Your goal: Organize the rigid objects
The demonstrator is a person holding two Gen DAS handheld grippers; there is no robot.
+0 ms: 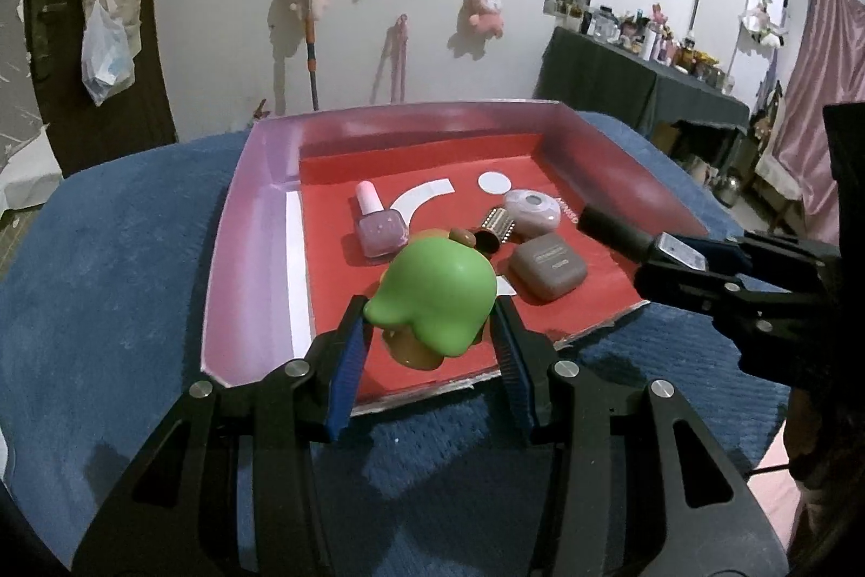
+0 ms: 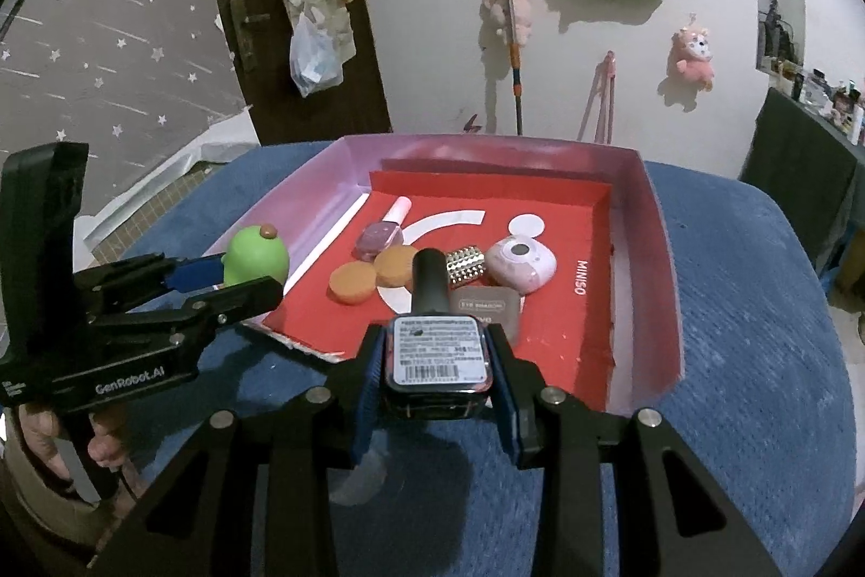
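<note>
Toys and small beauty things are going into the red box, and we are bringing in two at once. We are holding a green toy in the left tool, with its blue pads pressing on both sides of the toy. We are holding a dark bottle with a white label on its bottom in the right tool, squeezed tight between the pads.

The green toy is hanging over the near edge of the box, just above the red floor. The dark bottle is pointing into the box from the front, over the blue cloth and close to the near rim.

Inside we are seeing a nail polish, a pink round case, a brown square case and a shiny studded cap. They are lying close together, so free room is small.

Next, we think, each tool needs an open bit of floor, a gentle lowering, and then opening. The bottle may roll, so it should be laid flat.
</note>
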